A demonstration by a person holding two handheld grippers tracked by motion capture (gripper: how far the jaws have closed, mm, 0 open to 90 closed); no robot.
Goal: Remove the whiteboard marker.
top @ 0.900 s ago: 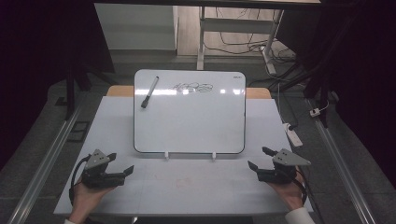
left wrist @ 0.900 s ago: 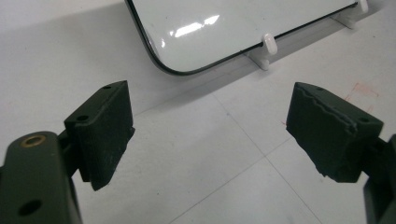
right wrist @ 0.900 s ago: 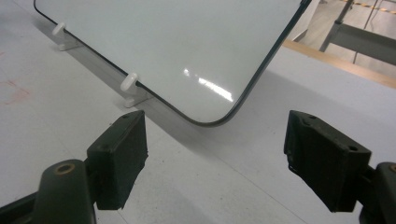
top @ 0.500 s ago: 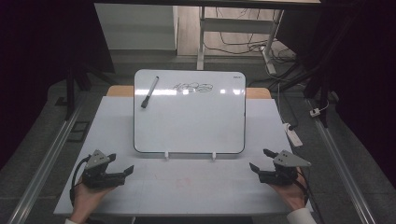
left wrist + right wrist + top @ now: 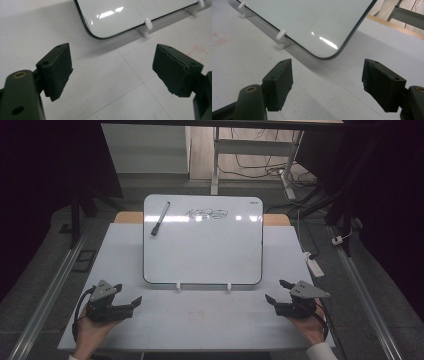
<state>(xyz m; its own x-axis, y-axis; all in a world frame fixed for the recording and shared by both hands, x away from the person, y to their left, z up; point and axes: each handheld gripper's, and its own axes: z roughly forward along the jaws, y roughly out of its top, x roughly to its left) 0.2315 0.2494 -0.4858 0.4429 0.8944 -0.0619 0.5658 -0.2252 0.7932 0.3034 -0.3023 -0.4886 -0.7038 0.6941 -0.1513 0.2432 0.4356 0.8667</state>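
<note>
A whiteboard (image 5: 202, 245) leans on two small white stands (image 5: 178, 286) in the middle of the white table (image 5: 200, 320), with black scribbles (image 5: 206, 213) near its top edge. A black marker (image 5: 160, 218) lies on the board at its upper left. My left gripper (image 5: 127, 295) rests at the table's front left, open with nothing between its pads. My right gripper (image 5: 276, 291) rests at the front right, also open and empty. The left gripper view has the board's lower corner (image 5: 93, 35) ahead of the jaws; the right gripper view has the other lower corner (image 5: 324, 56).
A white power strip (image 5: 314, 265) lies just off the table's right edge. Metal rails (image 5: 45, 295) run along both sides of the table. Desk legs and cables (image 5: 250, 167) stand on the floor behind.
</note>
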